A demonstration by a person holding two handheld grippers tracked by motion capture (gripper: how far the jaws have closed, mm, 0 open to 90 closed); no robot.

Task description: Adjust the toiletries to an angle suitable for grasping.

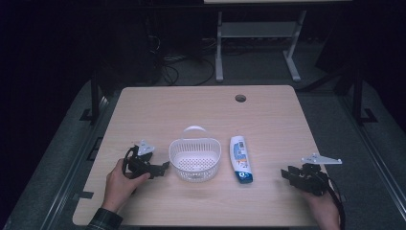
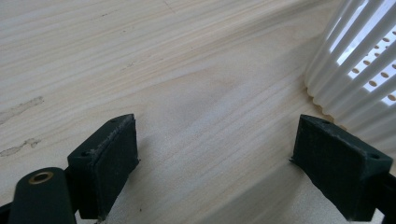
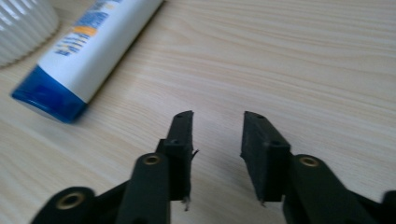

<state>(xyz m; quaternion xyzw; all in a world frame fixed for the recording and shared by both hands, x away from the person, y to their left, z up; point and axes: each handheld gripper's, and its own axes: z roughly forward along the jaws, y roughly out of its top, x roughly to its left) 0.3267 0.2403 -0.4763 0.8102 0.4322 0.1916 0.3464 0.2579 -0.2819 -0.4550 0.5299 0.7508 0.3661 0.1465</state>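
Pale wood-grain table stands in a dark room, with cables and the legs of a grey stand on the floor beyond its far edge and a round cable hole near that edge. From the high view, a white slotted basket with a small handle sits near the middle of the table, and a white tube with a blue cap lies flat just to its right, cap toward the person, the two close but apart.

That same view places the left gripper just beside the basket's left wall, and the right gripper well to the right of the tube, each held in a hand near the table's front edge.

How the jaws stand is clearer from the gripper views. In the left gripper view, the left gripper's jaws are spread wide over bare wood with nothing between them, and the basket's ribbed wall rises at the upper right, close to the right-hand jaw. In the right gripper view, the right gripper's jaws stand apart with a narrow gap, empty, above the table. The tube lies ahead and to the left, its printed label readable as blue and orange marks, with the basket's curved wall at the corner.
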